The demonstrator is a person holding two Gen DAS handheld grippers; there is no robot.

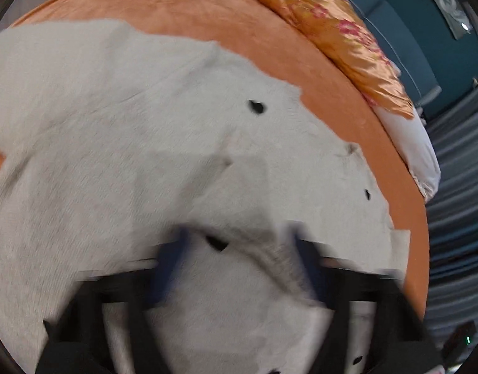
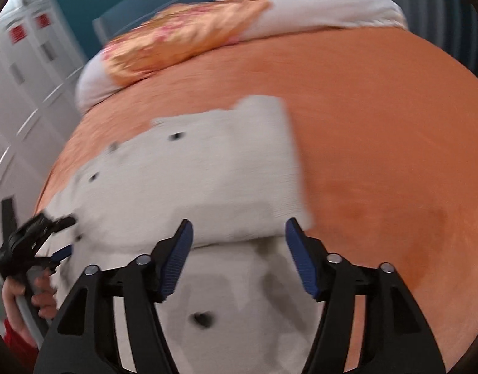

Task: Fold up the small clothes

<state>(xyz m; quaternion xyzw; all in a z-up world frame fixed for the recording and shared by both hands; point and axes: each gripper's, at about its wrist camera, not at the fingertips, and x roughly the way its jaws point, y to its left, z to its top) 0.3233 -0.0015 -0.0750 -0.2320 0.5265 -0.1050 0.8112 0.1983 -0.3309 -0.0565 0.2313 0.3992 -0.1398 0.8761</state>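
A white garment with small black spots [image 1: 129, 143] lies spread on the orange bedcover [image 1: 207, 12]. My left gripper [image 1: 237, 233] is low over its near part. The view is blurred, but its blue fingers [image 1: 168, 265] stand wide apart with a raised fold of the cloth between them. In the right wrist view the same garment [image 2: 214, 162] lies partly folded, and my right gripper [image 2: 239, 222] hovers open above its near edge with nothing held. The left gripper [image 2: 56, 237] shows at the garment's left edge, carried by a person's hand [image 2: 26, 293].
An orange floral pillow on a white one [image 2: 182, 37] lies at the head of the bed. A blue wall [image 1: 426, 50] and grey curtains [image 1: 457, 187] are beyond. White cupboard doors [image 2: 20, 78] stand to the left. Bare orange cover [image 2: 379, 155] lies right of the garment.
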